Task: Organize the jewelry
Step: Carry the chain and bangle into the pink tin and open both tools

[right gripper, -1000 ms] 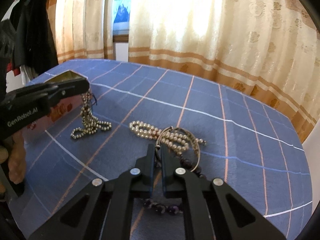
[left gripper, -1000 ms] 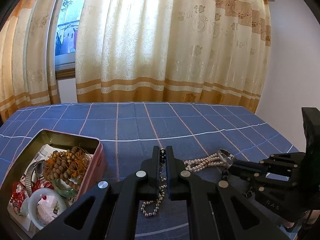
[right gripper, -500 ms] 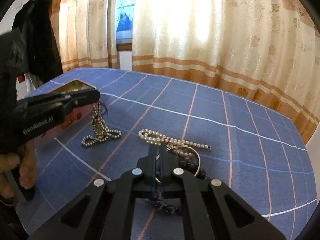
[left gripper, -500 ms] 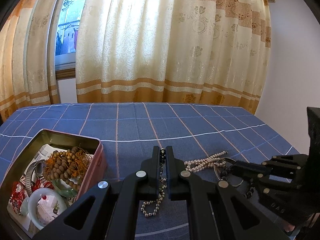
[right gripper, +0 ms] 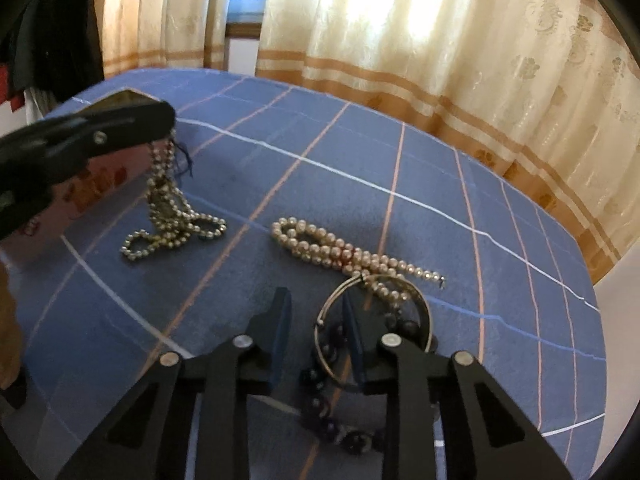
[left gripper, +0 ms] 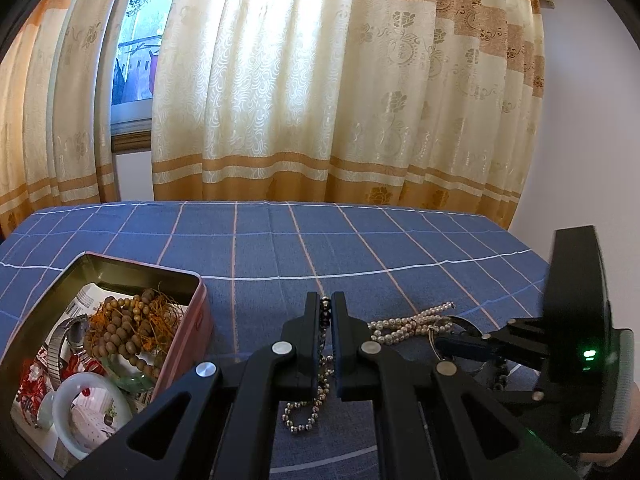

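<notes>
My left gripper (left gripper: pixel 330 310) is shut on a silvery ball chain (left gripper: pixel 306 414), whose lower loops rest on the blue checked cloth. In the right wrist view the left gripper (right gripper: pixel 162 122) holds this chain (right gripper: pixel 172 232) just above the table. My right gripper (right gripper: pixel 314 304) is low over the cloth with its jaws opening. The near-left rim of a thin silver bangle (right gripper: pixel 422 304) lies between its fingers, and the pads do not press it. A dark purple bead bracelet (right gripper: pixel 320 412) lies under the gripper. A pearl necklace (right gripper: pixel 320 240) stretches just beyond it.
A pink metal tin (left gripper: pixel 202 320) stands open at the left. It holds a wooden bead bracelet (left gripper: pixel 128 328), a pale jade bangle (left gripper: pixel 68 400) and a watch (left gripper: pixel 66 334). Curtains hang behind the table's far edge. A person's hand shows at the left edge of the right wrist view.
The right gripper was shut at the bangle; it has dipped toward the cloth and its jaws have parted. The left gripper and its chain have stayed still.
</notes>
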Demonstrator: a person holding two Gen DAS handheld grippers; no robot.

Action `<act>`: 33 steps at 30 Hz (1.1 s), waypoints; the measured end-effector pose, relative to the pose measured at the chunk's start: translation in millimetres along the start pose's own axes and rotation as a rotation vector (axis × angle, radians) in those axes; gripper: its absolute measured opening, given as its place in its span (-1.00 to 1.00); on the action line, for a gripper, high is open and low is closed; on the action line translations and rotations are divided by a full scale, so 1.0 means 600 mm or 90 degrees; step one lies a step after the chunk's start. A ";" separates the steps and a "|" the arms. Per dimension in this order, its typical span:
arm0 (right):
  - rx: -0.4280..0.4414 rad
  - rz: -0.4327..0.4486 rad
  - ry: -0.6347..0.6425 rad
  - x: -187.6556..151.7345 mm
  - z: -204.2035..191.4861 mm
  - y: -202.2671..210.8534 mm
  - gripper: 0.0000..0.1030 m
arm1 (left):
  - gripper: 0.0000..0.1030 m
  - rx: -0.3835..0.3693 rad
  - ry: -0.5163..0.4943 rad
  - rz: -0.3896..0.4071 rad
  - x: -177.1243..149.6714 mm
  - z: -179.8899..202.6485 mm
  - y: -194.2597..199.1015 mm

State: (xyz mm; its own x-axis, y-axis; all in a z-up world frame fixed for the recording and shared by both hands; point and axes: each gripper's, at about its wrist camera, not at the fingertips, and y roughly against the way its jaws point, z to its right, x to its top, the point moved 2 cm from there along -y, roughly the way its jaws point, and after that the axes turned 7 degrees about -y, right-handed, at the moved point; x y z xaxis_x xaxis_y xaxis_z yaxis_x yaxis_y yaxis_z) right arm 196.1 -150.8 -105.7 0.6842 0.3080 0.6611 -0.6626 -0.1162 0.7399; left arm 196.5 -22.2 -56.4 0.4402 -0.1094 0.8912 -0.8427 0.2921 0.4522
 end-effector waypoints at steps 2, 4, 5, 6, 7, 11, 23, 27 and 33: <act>0.011 -0.005 -0.005 0.002 0.002 -0.003 -0.73 | -0.92 -0.003 0.003 -0.001 0.000 -0.001 -0.001; 0.021 0.000 -0.019 0.000 0.008 0.001 -0.83 | -0.92 -0.005 0.007 -0.001 0.000 -0.003 -0.001; 0.021 0.012 -0.021 -0.001 0.007 0.008 -0.85 | -0.92 -0.006 0.008 0.000 0.000 -0.005 0.000; 0.020 0.029 -0.025 0.000 0.007 0.018 -0.85 | -0.92 -0.007 0.008 0.001 0.000 -0.005 0.000; 0.017 0.043 -0.031 0.000 0.011 0.028 -0.85 | -0.92 -0.006 0.007 0.002 0.001 -0.004 0.000; 0.023 0.079 -0.044 -0.001 0.014 0.058 -0.84 | -0.92 0.001 0.003 0.011 0.000 -0.003 0.007; 0.072 0.153 -0.053 0.041 0.003 0.116 -0.84 | -0.92 0.004 -0.008 0.053 0.041 -0.007 0.071; 0.089 0.174 -0.042 0.060 -0.015 0.132 -0.84 | -0.92 0.019 -0.010 0.069 0.055 -0.022 0.095; 0.116 0.205 -0.021 0.092 -0.053 0.151 -0.84 | -0.92 0.055 -0.008 0.090 0.072 -0.061 0.130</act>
State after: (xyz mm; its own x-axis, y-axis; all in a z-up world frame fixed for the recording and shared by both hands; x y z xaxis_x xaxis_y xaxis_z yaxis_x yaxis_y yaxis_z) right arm 164.5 -114.5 -6.0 0.4603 0.1978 0.8654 -0.7825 -0.3701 0.5008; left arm 161.3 30.9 16.0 0.3125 -0.0855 0.9461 -0.9196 0.2223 0.3239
